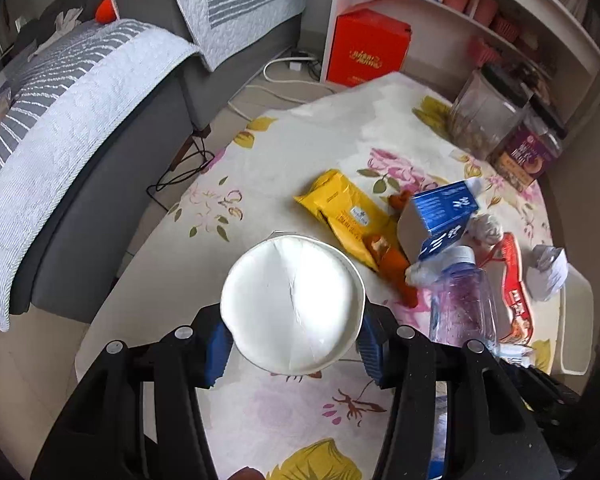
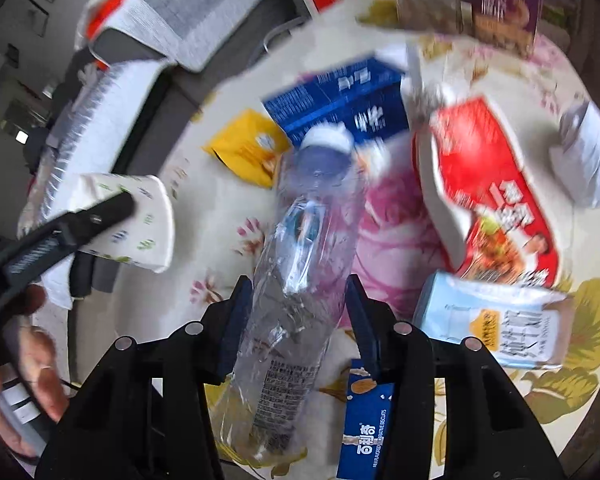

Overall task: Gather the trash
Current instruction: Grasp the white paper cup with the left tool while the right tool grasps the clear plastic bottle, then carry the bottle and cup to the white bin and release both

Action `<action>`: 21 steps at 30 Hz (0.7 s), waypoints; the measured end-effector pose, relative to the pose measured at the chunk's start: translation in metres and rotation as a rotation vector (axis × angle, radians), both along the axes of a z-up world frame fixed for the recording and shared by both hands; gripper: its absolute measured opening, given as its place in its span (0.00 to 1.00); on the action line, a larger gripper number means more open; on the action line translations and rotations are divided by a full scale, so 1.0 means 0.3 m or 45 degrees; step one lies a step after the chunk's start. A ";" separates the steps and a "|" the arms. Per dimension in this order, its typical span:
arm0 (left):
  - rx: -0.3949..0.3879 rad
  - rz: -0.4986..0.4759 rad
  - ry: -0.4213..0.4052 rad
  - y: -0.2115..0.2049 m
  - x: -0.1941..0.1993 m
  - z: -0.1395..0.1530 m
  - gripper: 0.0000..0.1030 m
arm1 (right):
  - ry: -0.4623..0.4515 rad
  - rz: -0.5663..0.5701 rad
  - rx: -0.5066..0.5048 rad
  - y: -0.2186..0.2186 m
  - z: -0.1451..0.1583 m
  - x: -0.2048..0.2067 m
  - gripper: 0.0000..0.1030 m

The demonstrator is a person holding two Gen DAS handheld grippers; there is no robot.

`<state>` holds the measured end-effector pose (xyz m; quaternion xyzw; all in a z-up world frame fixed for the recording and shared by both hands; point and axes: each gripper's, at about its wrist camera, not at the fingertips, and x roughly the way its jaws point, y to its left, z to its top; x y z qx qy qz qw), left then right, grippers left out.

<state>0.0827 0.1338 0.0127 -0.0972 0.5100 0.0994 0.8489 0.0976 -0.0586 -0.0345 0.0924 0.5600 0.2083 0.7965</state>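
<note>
My left gripper [image 1: 292, 344] is shut on a white paper cup [image 1: 292, 304], bottom toward the camera, held above the flowered table [image 1: 340, 128]; the cup also shows in the right wrist view [image 2: 136, 220]. My right gripper [image 2: 296, 320] is shut on a clear plastic bottle [image 2: 296, 264] with a white cap, also visible in the left wrist view [image 1: 462, 308]. On the table lie a yellow wrapper [image 1: 344, 212], a blue carton [image 1: 440, 220], a red noodle bowl [image 2: 496, 184], a light blue milk carton [image 2: 488, 320] and crumpled paper [image 1: 548, 272].
A grey sofa [image 1: 100, 152] with a striped cover stands left of the table. A white shelf [image 1: 460, 8] with a red box [image 1: 368, 48] is behind. Clear jars [image 1: 488, 112] stand at the table's far right. A blue biscuit box [image 2: 364, 432] lies under my right gripper.
</note>
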 end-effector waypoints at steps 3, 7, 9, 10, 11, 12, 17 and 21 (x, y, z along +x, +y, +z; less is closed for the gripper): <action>-0.013 -0.012 -0.042 -0.016 -0.003 0.021 0.51 | -0.080 -0.010 0.022 -0.033 0.058 -0.002 0.41; -0.019 -0.026 -0.079 -0.036 0.000 0.039 0.51 | -0.159 -0.029 0.012 -0.071 0.099 -0.013 0.41; -0.028 -0.029 -0.094 -0.043 -0.002 0.045 0.51 | -0.175 -0.048 0.019 -0.105 0.106 -0.016 0.41; -0.038 -0.031 -0.103 -0.050 0.000 0.050 0.51 | -0.183 -0.058 0.022 -0.097 0.103 -0.013 0.41; -0.044 -0.033 -0.109 -0.054 0.002 0.053 0.51 | -0.197 -0.070 0.025 -0.113 0.111 -0.011 0.41; -0.053 -0.036 -0.119 -0.062 0.004 0.058 0.51 | -0.209 -0.078 0.024 -0.117 0.117 -0.005 0.41; -0.083 -0.056 -0.168 -0.116 0.014 0.081 0.51 | -0.308 -0.154 0.012 -0.208 0.186 -0.016 0.41; -0.101 -0.085 -0.193 -0.168 0.028 0.089 0.51 | -0.370 -0.219 0.002 -0.296 0.228 -0.016 0.41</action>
